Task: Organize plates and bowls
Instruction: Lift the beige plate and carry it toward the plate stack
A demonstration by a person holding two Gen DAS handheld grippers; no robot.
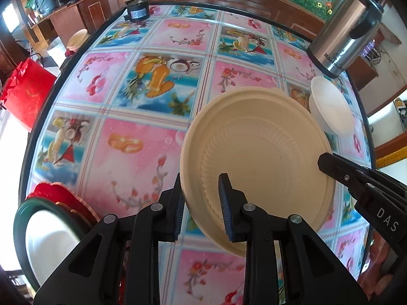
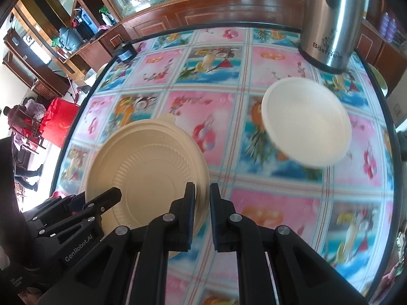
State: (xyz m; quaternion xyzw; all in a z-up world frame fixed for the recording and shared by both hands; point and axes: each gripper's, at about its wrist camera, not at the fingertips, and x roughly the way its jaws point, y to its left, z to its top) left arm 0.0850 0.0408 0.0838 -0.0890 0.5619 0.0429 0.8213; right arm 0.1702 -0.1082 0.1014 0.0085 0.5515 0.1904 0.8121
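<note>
While angled steeply down, left hand-held gripper and right hand-held gripper clamp the cream plate

Both tongs are matte black plastic with angular, open-framed arms fastened by round silver rivets. The left tongs carry ribbed dark-blue pads and white "GenRobot.AI" lettering; the right tongs show white "DAS" letters.

My two wrist cameras looked steeply down from close above, side by side, sharing the cream plate and tablecloth.
</note>
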